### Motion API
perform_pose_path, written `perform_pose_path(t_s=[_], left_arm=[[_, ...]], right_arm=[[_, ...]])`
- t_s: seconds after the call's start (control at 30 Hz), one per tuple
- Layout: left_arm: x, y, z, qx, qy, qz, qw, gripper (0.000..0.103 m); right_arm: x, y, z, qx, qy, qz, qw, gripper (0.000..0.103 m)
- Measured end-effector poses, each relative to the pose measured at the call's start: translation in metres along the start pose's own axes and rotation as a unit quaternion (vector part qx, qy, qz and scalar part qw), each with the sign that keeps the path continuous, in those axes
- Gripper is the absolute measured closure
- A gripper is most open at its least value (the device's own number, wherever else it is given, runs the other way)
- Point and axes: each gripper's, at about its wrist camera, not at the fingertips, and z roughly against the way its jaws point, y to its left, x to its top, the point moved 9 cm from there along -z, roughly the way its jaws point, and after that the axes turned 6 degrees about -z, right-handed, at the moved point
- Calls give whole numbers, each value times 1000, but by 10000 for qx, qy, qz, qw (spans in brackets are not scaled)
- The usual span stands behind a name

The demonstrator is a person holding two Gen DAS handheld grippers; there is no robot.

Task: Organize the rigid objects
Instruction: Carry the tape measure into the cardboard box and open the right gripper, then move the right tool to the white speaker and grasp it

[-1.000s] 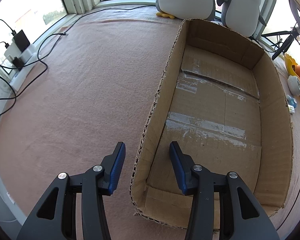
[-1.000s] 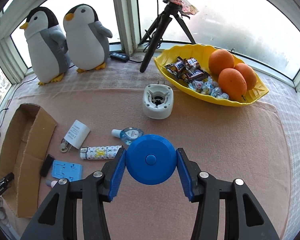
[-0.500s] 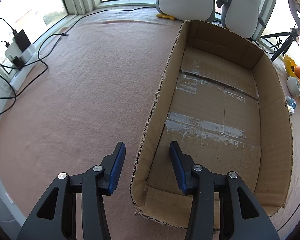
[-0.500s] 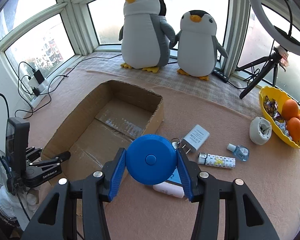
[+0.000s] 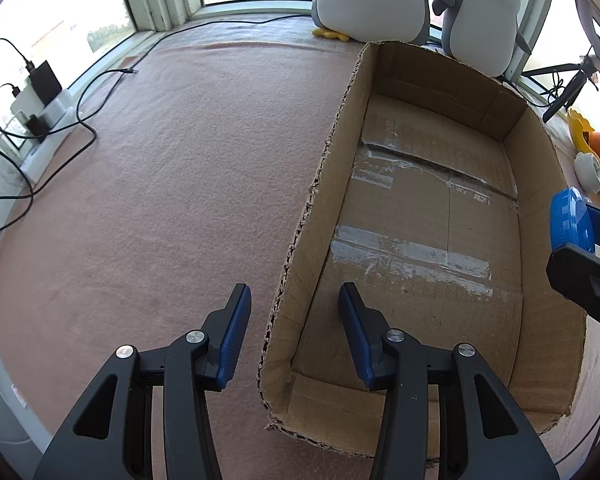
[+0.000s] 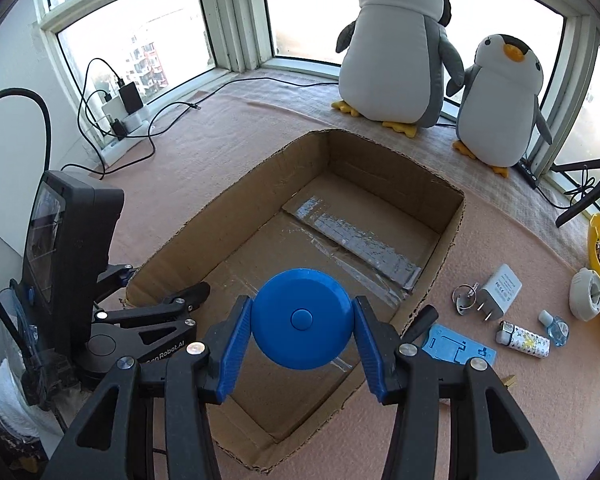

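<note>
Right jaws (image 6: 300, 300) clenched on a blue disc (image 6: 300, 320), pads on opposite sides of its rim, nothing else between them. The left jaws (image 5: 293, 287) stand apart and hold nothing. They straddle one long wall of the cardboard box (image 6: 448, 220) at its near corner, one pad outside and one inside, with no pad seen touching the card. The disc hangs between the right jaws, clear of the box floor and apparently over its near half; the box is empty. Step in hand, as I read it: carry the disc to the box, placing not yet done. The next move calls for lowering the disc to the taped floor, parting the jaws and backing out clear of the walls, while the left side steadies the box if needed. The disc is round, so it has no long axis across its face. Its flat face with the centre button points back at the camera, and its thin axis runs along the line the jaws point. The box's long axis runs away from the jaws toward the two plush penguins (image 6: 396, 40). To the right of the right jaws, on the tabletop (image 6: 240, 132) outside the box, lie a white charger (image 6: 500, 290), a blue stand (image 6: 458, 346), a patterned tube (image 6: 524, 340) and a small bottle (image 6: 554, 326), all likely waiting their turn.
</note>
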Motion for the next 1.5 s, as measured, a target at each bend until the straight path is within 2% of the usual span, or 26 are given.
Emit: perform_pose_path(t_s=[0.2,0.33,0.77,1.13,1.5], left_arm=[[0,0,0,2,0,0,10000,58],[0,1,0,3,-4,-6,10000,58],[0,0,0,28,-11,-31,10000,58],[0,-2,0,60,-2,-74,10000,58],[0,-2,-1,82,28,-122,9999,58]], right_arm=[[-3,2,-7,90,115,-71,9999,56],[-2,1,-5,101,73,-132,9998,48],[4,-29,15,129,-116,-556,9983,47],[9,-96,38,-204,-339,-1113,9930,47],[2,-210,53,-710,-385,-2045,9755,47]])
